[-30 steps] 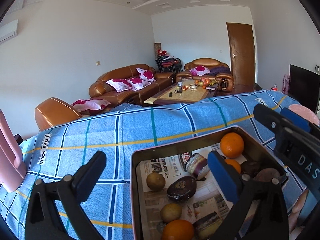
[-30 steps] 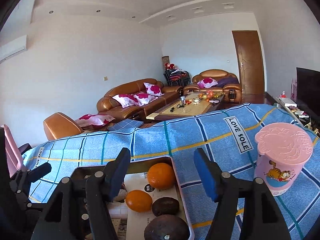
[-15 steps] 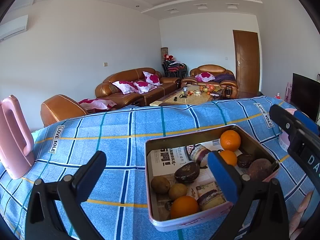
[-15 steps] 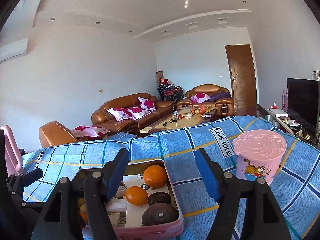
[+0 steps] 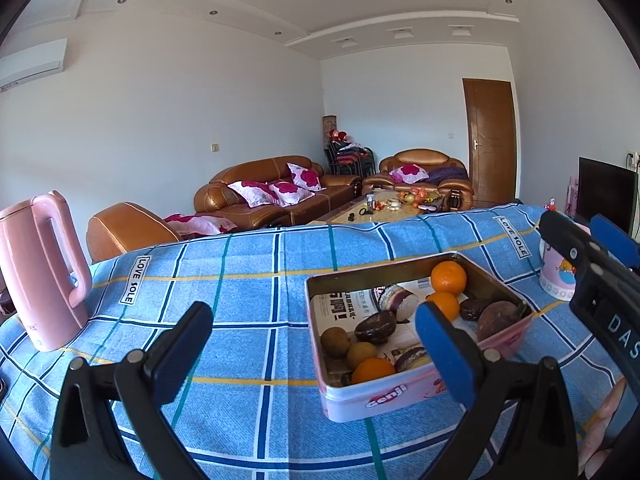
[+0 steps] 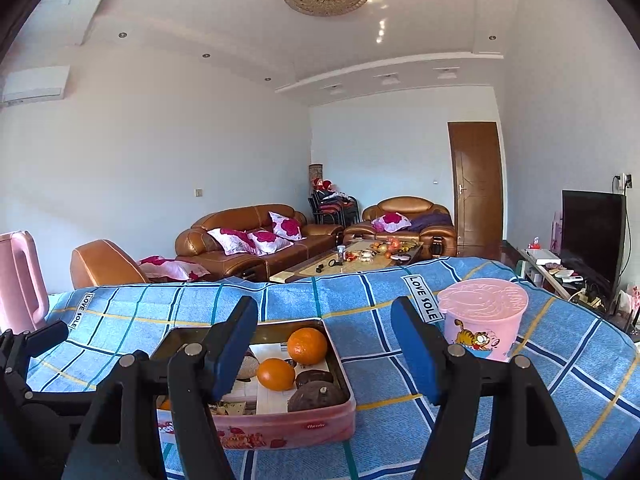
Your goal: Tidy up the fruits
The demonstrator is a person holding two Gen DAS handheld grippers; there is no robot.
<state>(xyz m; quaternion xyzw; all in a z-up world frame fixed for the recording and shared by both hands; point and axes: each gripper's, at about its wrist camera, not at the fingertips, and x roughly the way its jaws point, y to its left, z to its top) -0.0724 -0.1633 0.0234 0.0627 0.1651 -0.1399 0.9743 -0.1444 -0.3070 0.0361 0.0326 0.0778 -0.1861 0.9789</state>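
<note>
On the blue checked cloth of the desk (image 5: 256, 280), a pink tin (image 5: 404, 394) lined with newspaper is seen to hold the fruits: three oranges, of which the rear one (image 5: 449, 277) lies at the far corner, two small brown fruits (image 5: 335, 341), and several dark purple ones (image 5: 375, 327). Compared with the views of one second ago, both cameras are now raised and drawn back: the tin, earlier cut off by the lower frame edge, is shown whole, and more ceiling is included. The fruits are found in the same arrangement as before. The left gripper (image 5: 312, 344) is held with its jaws wide apart and nothing between them, short of the tin's left side; the right gripper (image 6: 324, 344) is likewise spread and empty, above the tin's near right corner. A pink kettle (image 5: 38, 268) stands at the left and a pink lidded bucket (image 6: 482, 326) to the right of the tin. From the withdrawal it is judged that either a sorting pass is concluded or a fresh approach is being prepared; the scene would fit both.
</note>
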